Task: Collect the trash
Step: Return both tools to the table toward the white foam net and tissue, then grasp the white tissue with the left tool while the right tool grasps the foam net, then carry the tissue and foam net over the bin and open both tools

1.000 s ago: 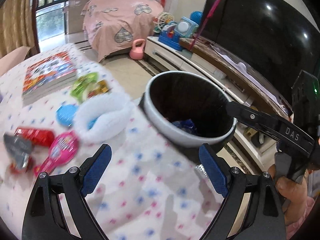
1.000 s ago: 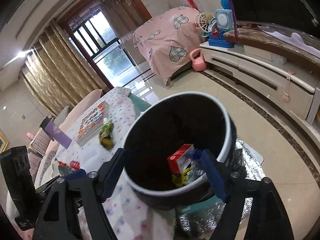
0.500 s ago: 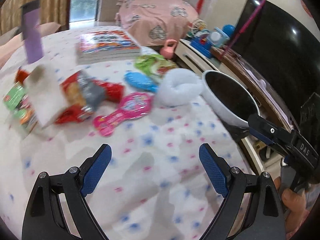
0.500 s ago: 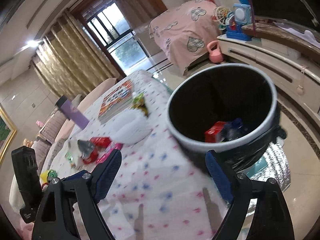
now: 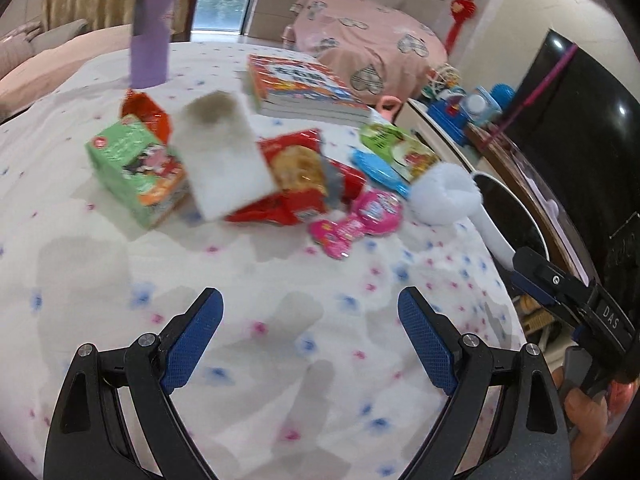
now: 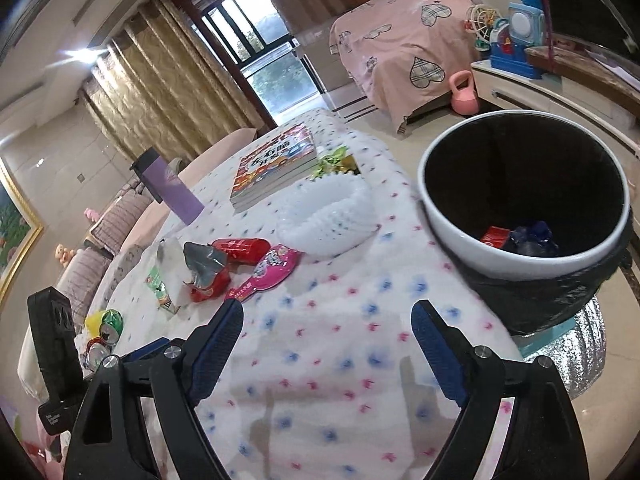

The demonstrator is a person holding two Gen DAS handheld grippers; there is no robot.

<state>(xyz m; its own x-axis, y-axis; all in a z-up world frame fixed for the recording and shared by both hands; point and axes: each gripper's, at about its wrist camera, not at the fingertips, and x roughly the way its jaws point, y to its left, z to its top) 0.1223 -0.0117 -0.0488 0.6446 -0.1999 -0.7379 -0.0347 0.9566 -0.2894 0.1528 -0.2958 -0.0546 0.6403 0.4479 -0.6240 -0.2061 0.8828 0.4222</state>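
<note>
Fingers of the left gripper [image 5: 310,330] and right gripper [image 6: 326,346] stand released, nothing between them, over the dotted tablecloth [image 5: 280,360]. Ahead of the left fingers lie a red snack wrapper [image 5: 296,184], green carton [image 5: 136,168] and pink packet [image 5: 356,220]. Beyond the right gripper's right finger, the bin [image 6: 524,196] sits at the table's edge, trash inside.

white letters "das" on the right claw [image 5: 536,276] arm, left wrist view
</note>
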